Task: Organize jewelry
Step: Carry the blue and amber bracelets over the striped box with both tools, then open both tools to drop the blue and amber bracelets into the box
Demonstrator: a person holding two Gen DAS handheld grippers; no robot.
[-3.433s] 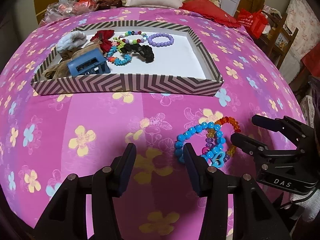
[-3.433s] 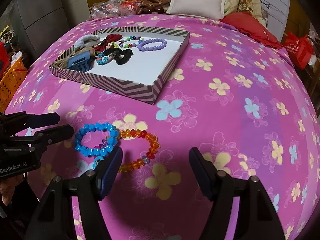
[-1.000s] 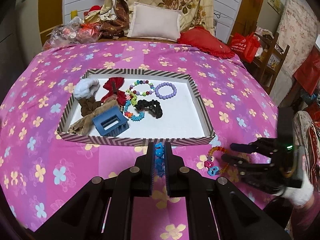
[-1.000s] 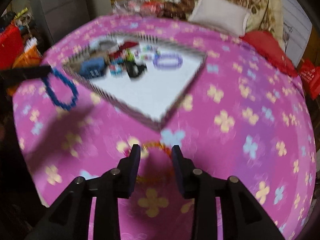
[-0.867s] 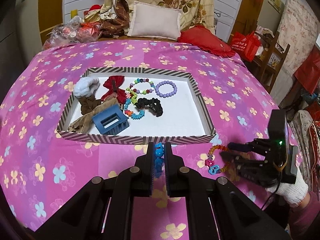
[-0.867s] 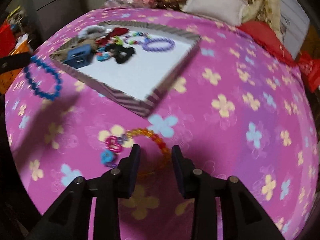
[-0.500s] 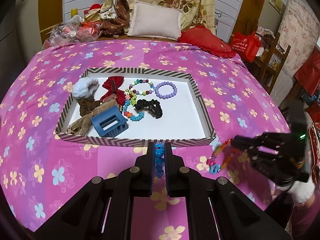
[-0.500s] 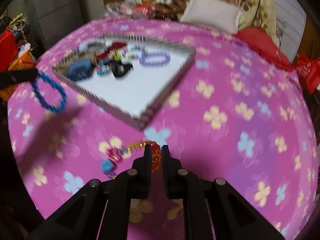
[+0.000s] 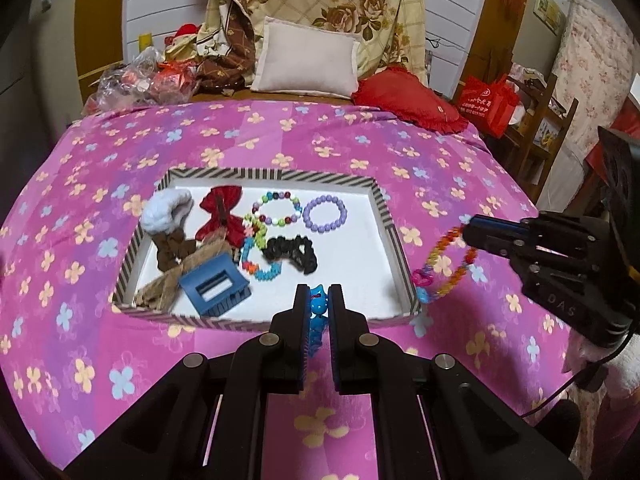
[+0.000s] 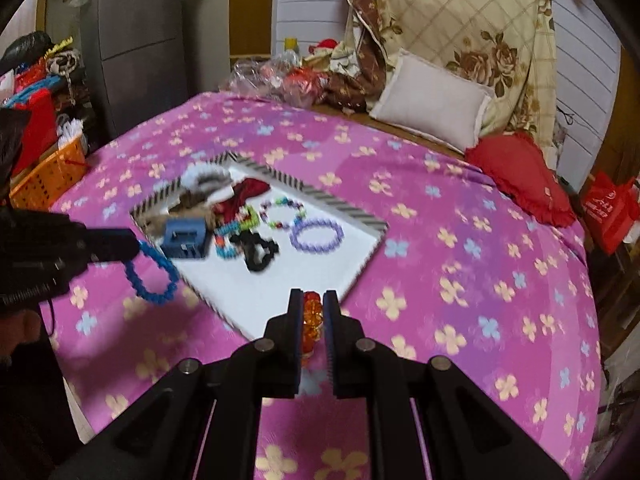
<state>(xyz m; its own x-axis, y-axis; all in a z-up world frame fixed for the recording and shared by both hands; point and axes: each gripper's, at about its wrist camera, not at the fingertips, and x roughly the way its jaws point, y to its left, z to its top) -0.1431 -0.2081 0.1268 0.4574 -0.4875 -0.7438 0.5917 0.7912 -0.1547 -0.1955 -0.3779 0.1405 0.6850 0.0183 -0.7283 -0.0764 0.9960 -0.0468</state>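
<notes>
Left wrist: tray (image 9: 394, 240) rim beside orange bracelet (image 9: 448, 264).

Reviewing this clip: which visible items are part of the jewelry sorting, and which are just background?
In play:
blue bead bracelet in left gripper
orange bead bracelet in right gripper
striped tray
purple bracelet in the tray

Background:
white pillow
red cushion
orange basket

Glossy plastic beads on orange bracelet (image 9: 448, 264), matt floral cloth bedspread (image 9: 280, 148).
</notes>
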